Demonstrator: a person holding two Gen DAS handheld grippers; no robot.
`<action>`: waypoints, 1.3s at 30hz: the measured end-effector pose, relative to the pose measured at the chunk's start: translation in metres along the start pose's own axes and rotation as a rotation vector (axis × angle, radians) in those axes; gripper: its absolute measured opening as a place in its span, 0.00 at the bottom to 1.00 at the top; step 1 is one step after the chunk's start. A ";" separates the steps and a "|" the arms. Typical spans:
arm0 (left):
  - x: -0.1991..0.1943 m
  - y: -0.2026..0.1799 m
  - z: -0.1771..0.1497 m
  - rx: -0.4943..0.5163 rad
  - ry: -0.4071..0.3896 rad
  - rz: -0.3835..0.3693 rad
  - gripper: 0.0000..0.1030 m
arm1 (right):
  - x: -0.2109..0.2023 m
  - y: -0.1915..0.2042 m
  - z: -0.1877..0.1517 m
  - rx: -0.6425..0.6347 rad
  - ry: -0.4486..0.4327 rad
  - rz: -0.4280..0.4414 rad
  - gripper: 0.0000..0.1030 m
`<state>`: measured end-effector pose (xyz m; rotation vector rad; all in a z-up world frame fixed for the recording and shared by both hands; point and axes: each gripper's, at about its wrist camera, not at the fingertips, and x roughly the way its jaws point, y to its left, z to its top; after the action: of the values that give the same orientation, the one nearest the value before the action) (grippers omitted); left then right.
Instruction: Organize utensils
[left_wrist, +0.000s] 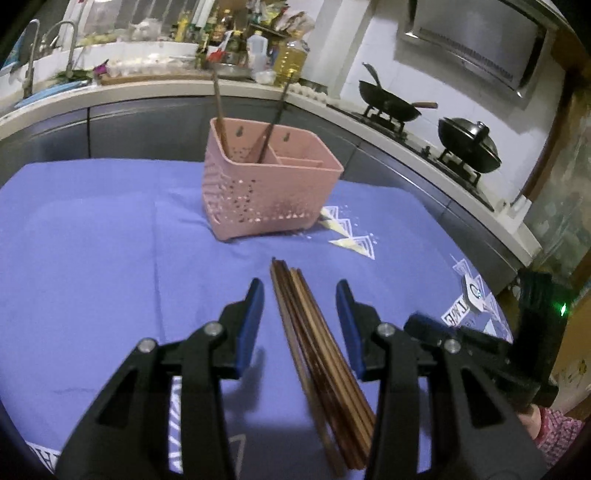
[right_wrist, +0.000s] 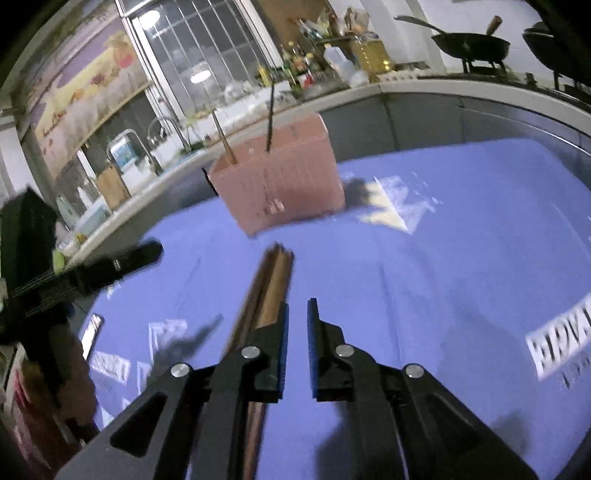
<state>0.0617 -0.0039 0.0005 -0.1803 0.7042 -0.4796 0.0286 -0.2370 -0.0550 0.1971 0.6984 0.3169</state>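
Observation:
A pink perforated utensil holder (left_wrist: 266, 192) (right_wrist: 284, 181) stands on the purple tablecloth (left_wrist: 92, 240). Two dark chopsticks (left_wrist: 218, 107) lean upright in its left compartment. Nearer to me, a bundle of several brown chopsticks (left_wrist: 306, 332) (right_wrist: 273, 280) lies flat on the cloth. My left gripper (left_wrist: 300, 286) hovers open over the bundle, with a blue pad on each side and neither touching it. My right gripper (right_wrist: 298, 304) stands just right of the bundle. Its pads are a narrow gap apart with nothing between them. A finger (right_wrist: 136, 256) of the left gripper shows at that view's left.
A kitchen counter curves behind the table, with bottles and a sink with faucets (left_wrist: 70, 48). On the stove to the right sit a black wok (left_wrist: 391, 101) and a lidded pot (left_wrist: 469, 144). White printed patterns (left_wrist: 351, 229) mark the cloth. A patterned sleeve (left_wrist: 554, 432) shows at bottom right.

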 end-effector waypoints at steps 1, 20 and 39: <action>0.000 -0.001 0.001 0.003 -0.001 -0.005 0.37 | -0.002 -0.001 -0.004 0.002 0.009 -0.010 0.11; 0.069 -0.145 0.031 0.271 0.138 -0.356 0.37 | -0.127 -0.047 -0.039 0.251 -0.150 -0.290 0.11; 0.020 -0.272 0.017 0.278 0.084 -0.457 0.37 | -0.235 -0.069 -0.091 0.275 -0.313 -0.310 0.11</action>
<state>-0.0125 -0.2523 0.0882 -0.0573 0.6706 -1.0199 -0.1857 -0.3773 -0.0022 0.3858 0.4505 -0.1088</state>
